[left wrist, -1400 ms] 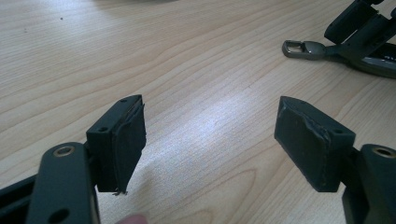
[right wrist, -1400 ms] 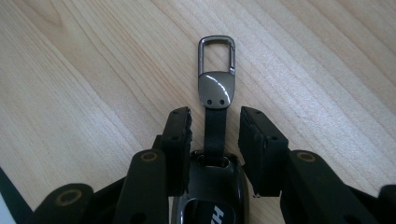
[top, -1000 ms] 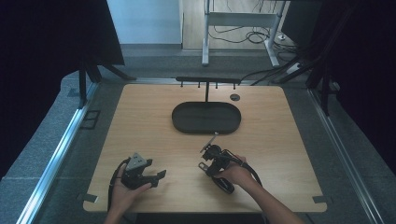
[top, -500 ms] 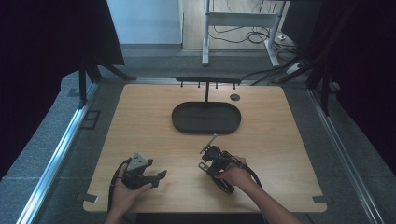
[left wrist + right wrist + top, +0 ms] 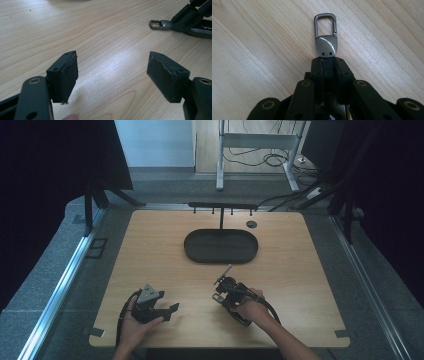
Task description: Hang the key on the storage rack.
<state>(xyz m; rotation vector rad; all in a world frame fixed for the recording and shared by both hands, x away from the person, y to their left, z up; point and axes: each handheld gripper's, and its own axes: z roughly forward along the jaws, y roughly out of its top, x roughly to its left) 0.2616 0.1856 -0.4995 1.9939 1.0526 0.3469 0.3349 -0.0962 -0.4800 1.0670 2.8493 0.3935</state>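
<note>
- The table (image 5: pixel 150 250) carries a tray (image 5: pixel 221 246) at its middle, toward the far side.
- A rack (image 5: pixel 221 206) stands just behind the tray, along the far edge, its post rising from the tray's back rim.
- A small round cap (image 5: pixel 251 224) lies right of that post, near the far edge.
- The left gripper (image 5: pixel 170 310) rests near the front edge, left of centre, pointing right.
- The right gripper (image 5: pixel 222 282) sits right of it, well apart, in front of the tray and pointing toward it.
- A keychain clip (image 5: pixel 325 35) lies on the wood, its strap between the right gripper's jaws, its ring (image 5: pixel 228 269) nearest the tray.
</note>
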